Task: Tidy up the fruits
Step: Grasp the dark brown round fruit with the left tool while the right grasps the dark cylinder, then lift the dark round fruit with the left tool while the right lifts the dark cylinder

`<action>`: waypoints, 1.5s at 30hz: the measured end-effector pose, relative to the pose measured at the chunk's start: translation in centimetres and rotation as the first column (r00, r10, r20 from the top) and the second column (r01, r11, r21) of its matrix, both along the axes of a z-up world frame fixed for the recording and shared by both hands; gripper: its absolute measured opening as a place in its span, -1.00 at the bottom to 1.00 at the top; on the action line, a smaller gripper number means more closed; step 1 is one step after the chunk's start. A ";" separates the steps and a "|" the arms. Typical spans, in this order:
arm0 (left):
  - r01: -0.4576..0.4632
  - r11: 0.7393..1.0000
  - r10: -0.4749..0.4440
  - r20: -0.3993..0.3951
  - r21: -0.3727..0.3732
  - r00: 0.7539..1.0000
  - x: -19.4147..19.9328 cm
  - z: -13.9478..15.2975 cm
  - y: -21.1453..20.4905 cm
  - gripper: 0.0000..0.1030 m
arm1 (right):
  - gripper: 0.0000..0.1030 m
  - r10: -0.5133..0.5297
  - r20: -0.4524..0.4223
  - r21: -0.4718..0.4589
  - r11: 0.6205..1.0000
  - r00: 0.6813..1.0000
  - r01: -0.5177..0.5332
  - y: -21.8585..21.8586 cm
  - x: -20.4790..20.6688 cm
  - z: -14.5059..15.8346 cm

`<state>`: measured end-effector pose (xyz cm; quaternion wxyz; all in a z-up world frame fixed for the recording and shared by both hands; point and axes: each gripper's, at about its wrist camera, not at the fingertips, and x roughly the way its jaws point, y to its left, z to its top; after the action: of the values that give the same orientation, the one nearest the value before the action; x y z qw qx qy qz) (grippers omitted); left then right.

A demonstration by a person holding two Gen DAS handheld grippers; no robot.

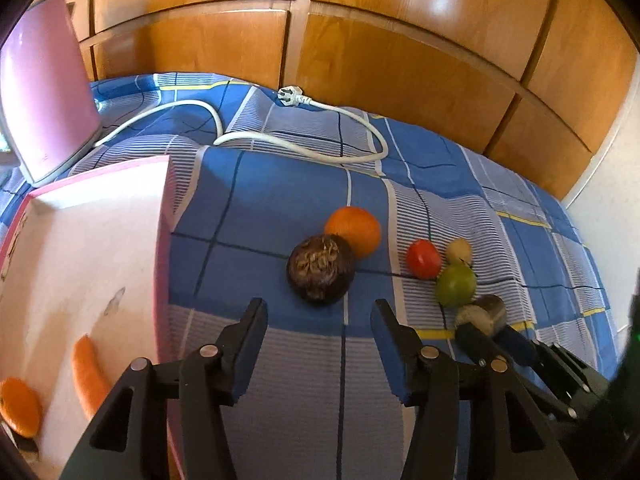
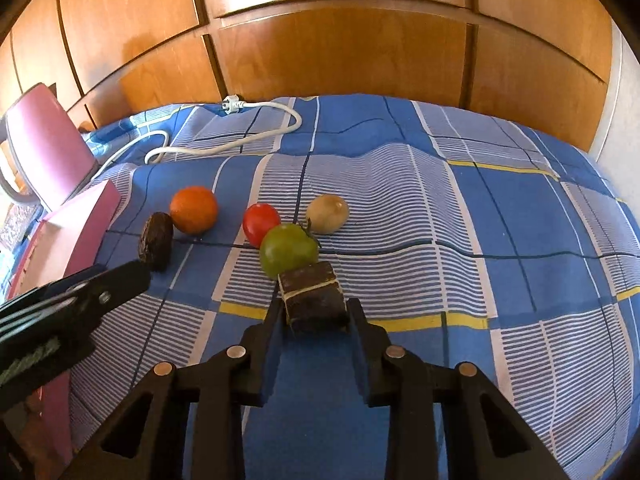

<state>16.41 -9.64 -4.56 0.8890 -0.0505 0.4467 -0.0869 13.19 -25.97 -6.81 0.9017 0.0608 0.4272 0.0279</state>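
Several fruits lie on a blue checked sheet: an orange point(image 1: 354, 230), a dark rough round fruit point(image 1: 320, 268), a red tomato point(image 1: 424, 258), a green tomato point(image 1: 456, 284) and a pale beige fruit point(image 1: 460, 250). My left gripper point(image 1: 319, 306) is open and empty, just short of the dark fruit. My right gripper point(image 2: 315, 308) is shut on a brown layered block point(image 2: 314, 300) that touches the green tomato point(image 2: 286, 250). A pink box point(image 1: 80, 260) at the left holds a carrot point(image 1: 88, 376) and another orange point(image 1: 20, 406).
A white cable with its plug point(image 1: 288, 96) loops across the far part of the sheet. A pink appliance point(image 1: 44, 92) stands behind the box. Wooden wardrobe doors point(image 1: 400, 60) close off the back. My left gripper point(image 2: 120, 276) reaches in beside the box point(image 2: 92, 216).
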 end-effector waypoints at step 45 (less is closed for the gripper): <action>0.134 0.986 -0.138 0.028 0.097 0.990 -10.5 -2.4 -2.9 -0.22 | -0.46 0.019 0.006 -0.028 0.999 1.000 -0.019 -1.3 -6.9 -0.4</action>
<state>5.90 -12.56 -6.95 0.8900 0.0240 0.4373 -0.1269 6.29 -27.29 -7.18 0.9034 0.0441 0.4255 0.0305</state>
